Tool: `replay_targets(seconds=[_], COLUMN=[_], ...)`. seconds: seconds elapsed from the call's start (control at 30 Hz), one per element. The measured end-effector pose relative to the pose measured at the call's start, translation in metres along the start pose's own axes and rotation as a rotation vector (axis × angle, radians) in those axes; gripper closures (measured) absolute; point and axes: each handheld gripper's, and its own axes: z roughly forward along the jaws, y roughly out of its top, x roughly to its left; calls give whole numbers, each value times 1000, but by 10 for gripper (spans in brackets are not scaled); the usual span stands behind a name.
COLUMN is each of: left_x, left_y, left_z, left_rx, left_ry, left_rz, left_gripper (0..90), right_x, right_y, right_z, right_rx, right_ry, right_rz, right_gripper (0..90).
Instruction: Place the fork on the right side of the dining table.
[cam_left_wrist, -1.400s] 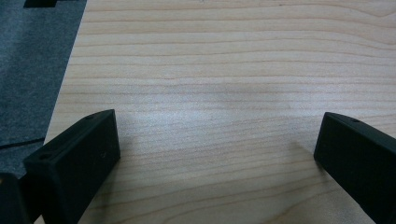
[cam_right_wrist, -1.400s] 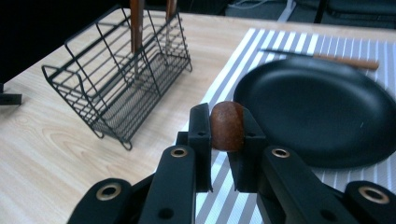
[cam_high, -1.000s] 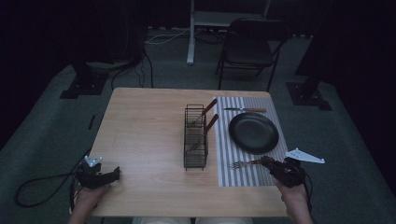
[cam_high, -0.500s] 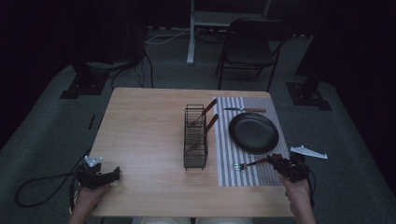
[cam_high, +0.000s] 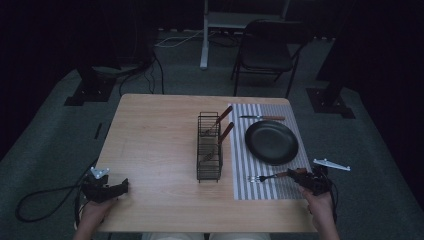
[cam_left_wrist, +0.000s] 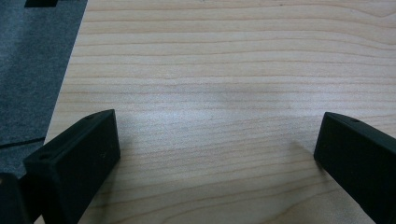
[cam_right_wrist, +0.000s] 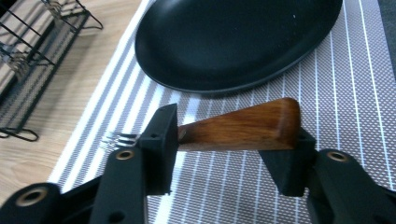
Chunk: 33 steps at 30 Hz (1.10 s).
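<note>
A wooden-handled fork (cam_high: 270, 176) lies on the striped placemat (cam_high: 240, 165), below the black plate (cam_high: 271, 142). My right gripper (cam_high: 300, 174) is at the handle end. In the right gripper view the brown handle (cam_right_wrist: 240, 126) lies across the gap between the jaws of the right gripper (cam_right_wrist: 224, 140). The jaws have just been opening and stand apart, open, with the tines (cam_right_wrist: 114, 138) pointing left. My left gripper (cam_high: 122, 186) rests at the table's near left corner. It is open over bare wood, as the left gripper view shows (cam_left_wrist: 217, 144).
A black wire cutlery caddy (cam_high: 209, 150) stands mid-table with two wooden-handled utensils in it. A knife (cam_high: 262, 118) lies above the plate on the mat. In the right gripper view the plate (cam_right_wrist: 233, 37) and caddy (cam_right_wrist: 32, 56) are close ahead. A chair (cam_high: 265, 50) stands beyond the table.
My right hand has shifted slightly right and lower over the mat, and its jaws have parted around the fork handle. The left gripper has stayed put.
</note>
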Motion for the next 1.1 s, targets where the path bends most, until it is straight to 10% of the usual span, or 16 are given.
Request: replay_targets(seconds=[0.43, 0.77, 1.1], left_x=[0, 0, 0], left_y=[0, 0, 0], left_z=[0, 0, 0], left_rx=[0, 0, 0], left_ry=[3, 3, 3], left_rz=[-3, -3, -5], left_gripper=[7, 7, 7], right_x=[-25, -37, -17], right_y=[-15, -12, -17], right_z=[23, 19, 12], right_rx=[82, 36, 4], right_ry=[-47, -90, -31], right_rz=[5, 52, 2], right_gripper=[421, 371, 252])
